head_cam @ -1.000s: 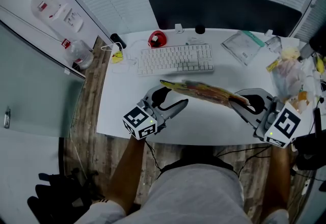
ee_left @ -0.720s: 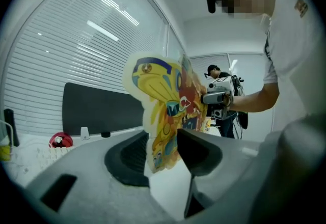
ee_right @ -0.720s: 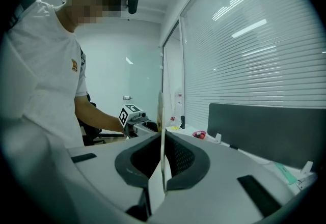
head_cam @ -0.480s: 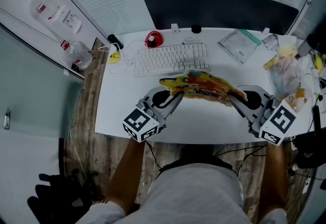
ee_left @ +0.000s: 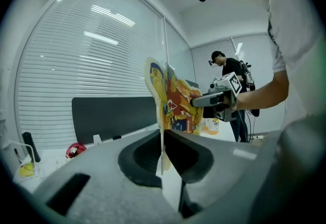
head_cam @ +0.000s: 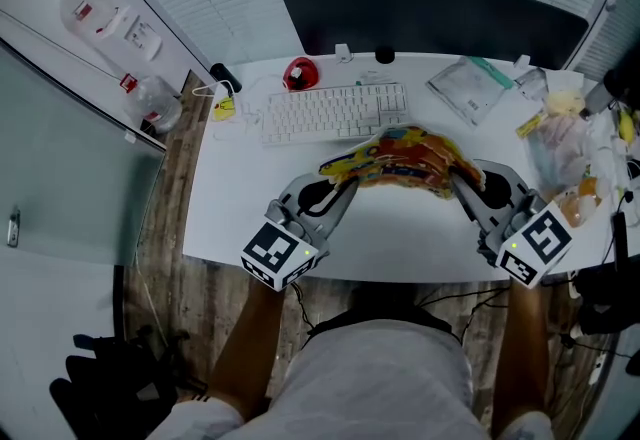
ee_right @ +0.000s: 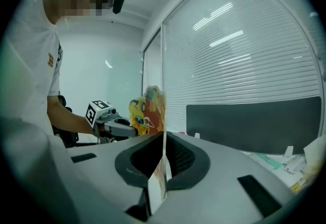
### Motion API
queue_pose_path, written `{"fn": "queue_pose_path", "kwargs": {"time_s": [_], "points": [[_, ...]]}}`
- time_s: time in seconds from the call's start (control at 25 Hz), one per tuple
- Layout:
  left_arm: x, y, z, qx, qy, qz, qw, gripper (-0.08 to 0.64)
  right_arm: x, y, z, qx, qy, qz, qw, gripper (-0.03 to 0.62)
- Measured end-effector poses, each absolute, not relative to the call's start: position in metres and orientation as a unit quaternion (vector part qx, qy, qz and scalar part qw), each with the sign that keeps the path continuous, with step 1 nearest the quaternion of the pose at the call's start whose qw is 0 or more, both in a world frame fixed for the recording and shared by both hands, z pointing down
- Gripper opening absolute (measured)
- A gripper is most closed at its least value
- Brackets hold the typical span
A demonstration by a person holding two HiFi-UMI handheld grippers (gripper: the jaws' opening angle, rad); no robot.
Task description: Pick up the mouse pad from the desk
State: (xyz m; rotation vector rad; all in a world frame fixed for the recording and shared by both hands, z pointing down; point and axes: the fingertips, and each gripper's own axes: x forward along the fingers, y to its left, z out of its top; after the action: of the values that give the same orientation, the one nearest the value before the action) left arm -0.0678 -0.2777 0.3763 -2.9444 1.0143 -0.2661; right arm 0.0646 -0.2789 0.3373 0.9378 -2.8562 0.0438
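Observation:
The colourful mouse pad point(head_cam: 405, 158) hangs above the white desk point(head_cam: 240, 198), bowed upward between my two grippers. My left gripper point(head_cam: 345, 186) grips its left edge; the jaws are closing and the pads press the thin sheet. My right gripper point(head_cam: 458, 178) is shut on its right edge. In the left gripper view the mouse pad point(ee_left: 170, 101) stands edge-on in the left gripper point(ee_left: 163, 139), with the right gripper point(ee_left: 214, 100) at its far end. In the right gripper view the mouse pad point(ee_right: 147, 108) runs from the right gripper point(ee_right: 164, 151) to the left gripper point(ee_right: 114, 123).
A white keyboard point(head_cam: 335, 113) lies just beyond the pad, a red object point(head_cam: 297, 78) behind it. A dark panel point(head_cam: 430, 18) stands at the desk's back. A clear plastic bag point(head_cam: 468, 88) and piled clutter point(head_cam: 570, 138) fill the right side.
The left gripper went from open beside the pad to shut on its left edge. The right gripper moved inward, and the pad rose and bowed upward.

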Motion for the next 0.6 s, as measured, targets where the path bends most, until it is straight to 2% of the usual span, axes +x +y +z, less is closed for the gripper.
{"fn": "queue_pose_path", "kwargs": {"time_s": [0.6], "points": [[-0.066, -0.279, 0.343, -0.939, 0.335, -0.073, 0.014, 0.023, 0.072, -0.295, 0.342, 0.358, -0.931, -0.006, 0.073, 0.02]]}}
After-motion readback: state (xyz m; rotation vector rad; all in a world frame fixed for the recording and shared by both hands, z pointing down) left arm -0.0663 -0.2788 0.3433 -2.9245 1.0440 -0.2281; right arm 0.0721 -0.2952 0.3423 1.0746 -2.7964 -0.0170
